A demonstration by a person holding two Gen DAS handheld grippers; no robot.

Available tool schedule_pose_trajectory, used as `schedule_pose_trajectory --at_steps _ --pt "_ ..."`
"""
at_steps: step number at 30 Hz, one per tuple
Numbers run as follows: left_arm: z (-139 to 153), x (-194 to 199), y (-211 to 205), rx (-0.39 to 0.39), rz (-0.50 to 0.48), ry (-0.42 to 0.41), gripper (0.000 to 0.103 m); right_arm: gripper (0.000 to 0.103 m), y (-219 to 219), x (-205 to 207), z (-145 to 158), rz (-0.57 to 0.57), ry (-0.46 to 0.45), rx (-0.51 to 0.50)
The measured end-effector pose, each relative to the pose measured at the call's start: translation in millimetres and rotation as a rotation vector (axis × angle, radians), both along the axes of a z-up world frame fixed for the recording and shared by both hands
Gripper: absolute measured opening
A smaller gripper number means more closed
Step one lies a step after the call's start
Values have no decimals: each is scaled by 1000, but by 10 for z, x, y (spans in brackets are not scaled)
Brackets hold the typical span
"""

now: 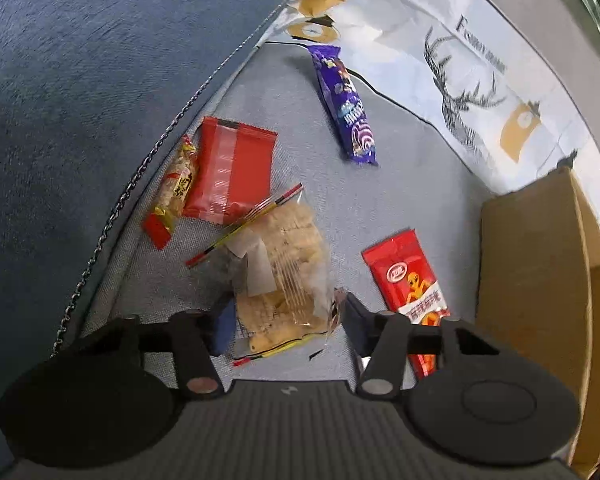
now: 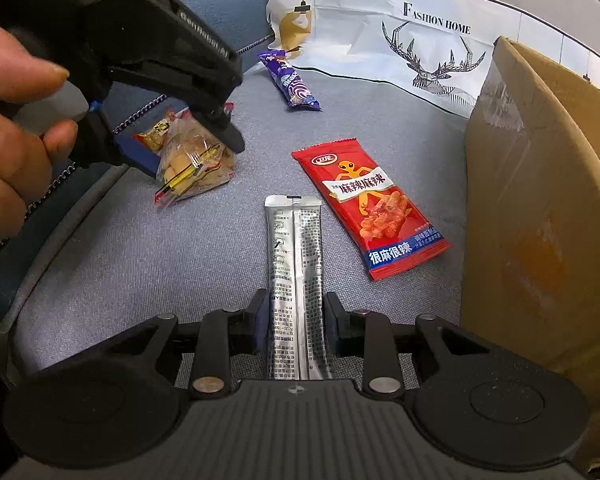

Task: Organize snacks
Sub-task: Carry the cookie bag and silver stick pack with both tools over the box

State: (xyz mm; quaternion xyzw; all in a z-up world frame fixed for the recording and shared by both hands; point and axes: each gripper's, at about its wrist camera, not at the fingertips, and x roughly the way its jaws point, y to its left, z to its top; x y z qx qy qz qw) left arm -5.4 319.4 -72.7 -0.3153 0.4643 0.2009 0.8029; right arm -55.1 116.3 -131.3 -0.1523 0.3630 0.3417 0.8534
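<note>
1. Left hand-held gripper (image 1: 284,320) down over the clear cracker packet (image 1: 280,272), pads at its two sides; real pinch hard to confirm from here.
2. Right hand-held gripper (image 2: 296,320) clamped on the silver stick sachet (image 2: 296,280), still flat on the grey surface (image 2: 140,248).
3. Still loose: red spicy-snack packet (image 2: 370,210), purple bar wrapper (image 2: 292,82), plain red packet (image 1: 232,172), small yellow-and-red snack (image 1: 176,188).
4. Cardboard box (image 2: 540,220) at right, inside hidden; probably the destination.
5. Early going — nothing visibly sorted yet, six snacks out.
</note>
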Motion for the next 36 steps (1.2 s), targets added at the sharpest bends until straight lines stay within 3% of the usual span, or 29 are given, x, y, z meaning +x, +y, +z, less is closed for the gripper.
schedule_pose_trajectory --at_steps 6,14,21,36 --pt "33 17 -69 -17 -60 -42 52 29 -49 5 39 -23 -15 19" --pt "-43 95 -173 -23 -127 2 56 33 -14 -15 4 -18 -9 -6" --pt "-20 113 -223 7 -149 8 52 29 -11 -26 13 -11 -15 -6" --pt "475 -248 -454 19 -121 -227 50 23 -336 -284 367 -27 -134 107"
